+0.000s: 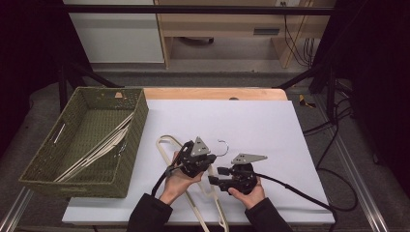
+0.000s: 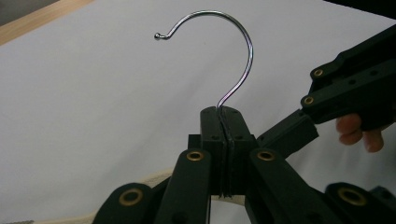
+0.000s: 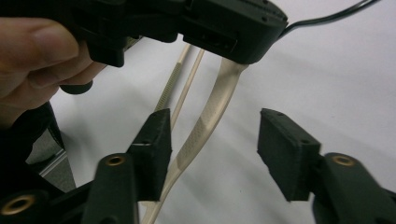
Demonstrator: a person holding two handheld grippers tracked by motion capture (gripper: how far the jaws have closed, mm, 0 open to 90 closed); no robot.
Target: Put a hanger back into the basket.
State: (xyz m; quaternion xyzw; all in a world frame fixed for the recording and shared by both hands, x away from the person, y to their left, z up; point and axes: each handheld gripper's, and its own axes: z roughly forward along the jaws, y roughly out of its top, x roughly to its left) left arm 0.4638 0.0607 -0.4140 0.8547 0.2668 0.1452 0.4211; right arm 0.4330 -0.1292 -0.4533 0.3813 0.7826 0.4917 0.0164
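Observation:
A cream hanger (image 1: 166, 140) with a chrome hook (image 1: 224, 147) lies across the white sheet near the front. My left gripper (image 1: 211, 156) is shut on the neck of the hook (image 2: 236, 60), its pads (image 2: 212, 126) pressed together around the wire. My right gripper (image 1: 215, 175) sits just right of it, pointing left. In the right gripper view its jaws (image 3: 215, 133) stand apart, with one cream arm of the hanger (image 3: 205, 121) running between them close to the left pad (image 3: 156, 140). The pads do not press on it.
A green woven basket (image 1: 130, 145) at the left holds a few more cream hangers (image 1: 96, 152). The white sheet (image 1: 251, 121) covers most of the wooden table (image 1: 212, 93). Black cables (image 1: 300, 193) trail right from the grippers.

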